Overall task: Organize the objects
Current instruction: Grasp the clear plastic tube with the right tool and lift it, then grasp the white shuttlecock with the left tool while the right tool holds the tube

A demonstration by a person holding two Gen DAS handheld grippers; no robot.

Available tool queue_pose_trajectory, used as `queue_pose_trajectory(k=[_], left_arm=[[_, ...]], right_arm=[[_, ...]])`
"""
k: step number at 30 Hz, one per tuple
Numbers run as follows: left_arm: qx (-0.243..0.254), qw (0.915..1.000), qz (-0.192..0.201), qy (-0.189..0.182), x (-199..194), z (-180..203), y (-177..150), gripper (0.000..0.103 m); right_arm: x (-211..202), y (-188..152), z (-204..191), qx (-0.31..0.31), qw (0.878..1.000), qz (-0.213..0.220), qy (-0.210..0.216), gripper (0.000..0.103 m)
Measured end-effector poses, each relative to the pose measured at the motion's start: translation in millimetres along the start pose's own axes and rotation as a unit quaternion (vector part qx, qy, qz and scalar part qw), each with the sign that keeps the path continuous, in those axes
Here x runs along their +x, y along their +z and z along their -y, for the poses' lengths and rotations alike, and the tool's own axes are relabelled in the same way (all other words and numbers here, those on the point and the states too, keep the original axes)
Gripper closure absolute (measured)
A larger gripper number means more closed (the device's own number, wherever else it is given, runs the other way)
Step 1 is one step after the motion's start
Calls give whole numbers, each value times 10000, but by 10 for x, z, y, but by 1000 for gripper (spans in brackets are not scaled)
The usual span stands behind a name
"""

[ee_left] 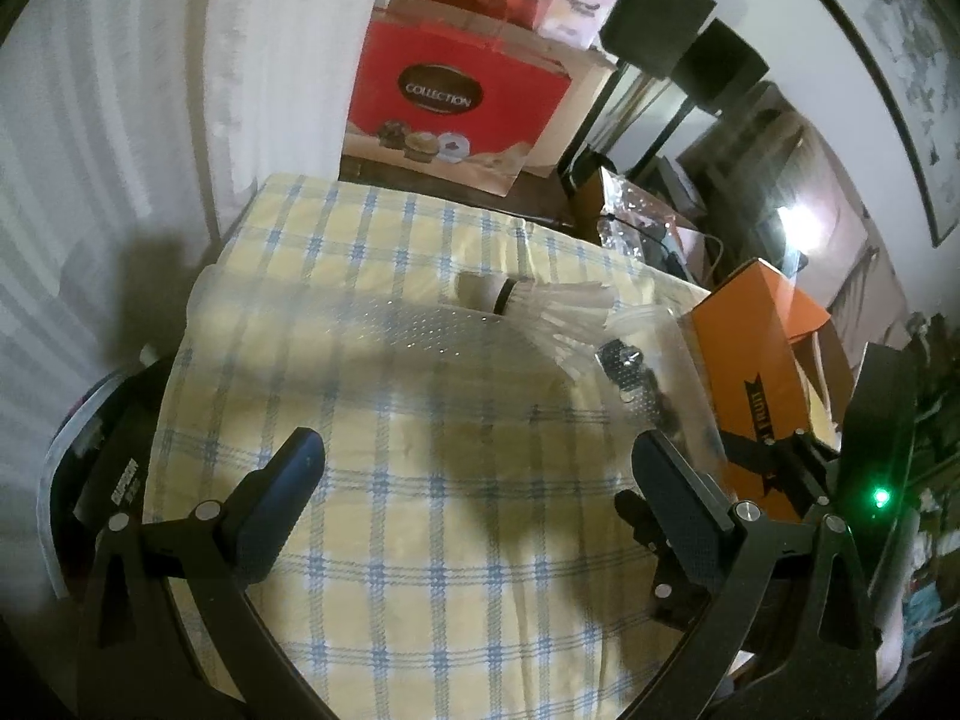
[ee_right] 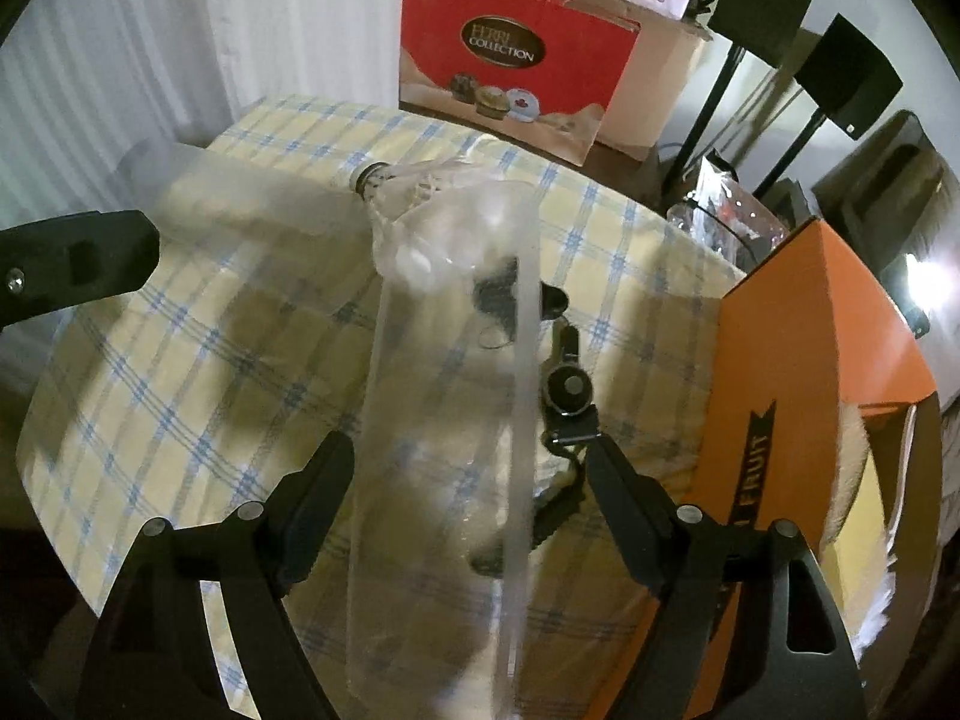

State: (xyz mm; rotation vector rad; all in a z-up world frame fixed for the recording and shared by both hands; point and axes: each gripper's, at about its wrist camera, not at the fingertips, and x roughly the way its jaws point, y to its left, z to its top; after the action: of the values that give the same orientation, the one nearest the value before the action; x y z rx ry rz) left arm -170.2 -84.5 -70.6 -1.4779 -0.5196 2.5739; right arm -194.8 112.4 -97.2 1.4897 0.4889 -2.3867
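In the right wrist view a clear zip bag [ee_right: 444, 420] lies lengthwise between the fingers of my right gripper [ee_right: 468, 462], which is open; the pads stand clear of it. A black clip with a strap [ee_right: 567, 390] lies by the bag's right edge. A shuttlecock [ee_right: 396, 180] rests at the bag's far end, beside a second clear bag [ee_right: 240, 192]. My left gripper [ee_left: 477, 453] hangs open over bare cloth, nothing between its fingers. Beyond it lie the shuttlecock [ee_left: 510, 297], a dotted clear bag [ee_left: 384, 330] and the black strap [ee_left: 630, 366].
A yellow and blue checked cloth [ee_left: 420, 540] covers the table. An orange fruit box [ee_right: 798, 372] stands at its right edge. A red paper gift bag [ee_right: 516, 60] stands behind the far edge, with black speakers on stands [ee_right: 846, 78] and clutter to the right.
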Motion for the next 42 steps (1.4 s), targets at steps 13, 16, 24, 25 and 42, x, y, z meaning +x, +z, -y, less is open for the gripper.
queue_pose_trajectory(k=[13,16,24,25,42], left_arm=[[63,10000,-6,-35,7,77,34,1],[160,9999,3,16,41,150,64,1],[825,9950,150,550,321,508,208,1],[895,9939,148,621,374,537,220,1],[1327,9825,-20,1306,934,819,362,82]], right_arm=[[-95,-71,51,227,9987,4,462,48],[-290,-111,190,491,9962,180,698,48],[-771,-88,619,1086,9844,605,1242,48],[-817,-96,675,1138,9829,622,1306,48],[-1230,-245,1110,1459,9780,877,1208,47]])
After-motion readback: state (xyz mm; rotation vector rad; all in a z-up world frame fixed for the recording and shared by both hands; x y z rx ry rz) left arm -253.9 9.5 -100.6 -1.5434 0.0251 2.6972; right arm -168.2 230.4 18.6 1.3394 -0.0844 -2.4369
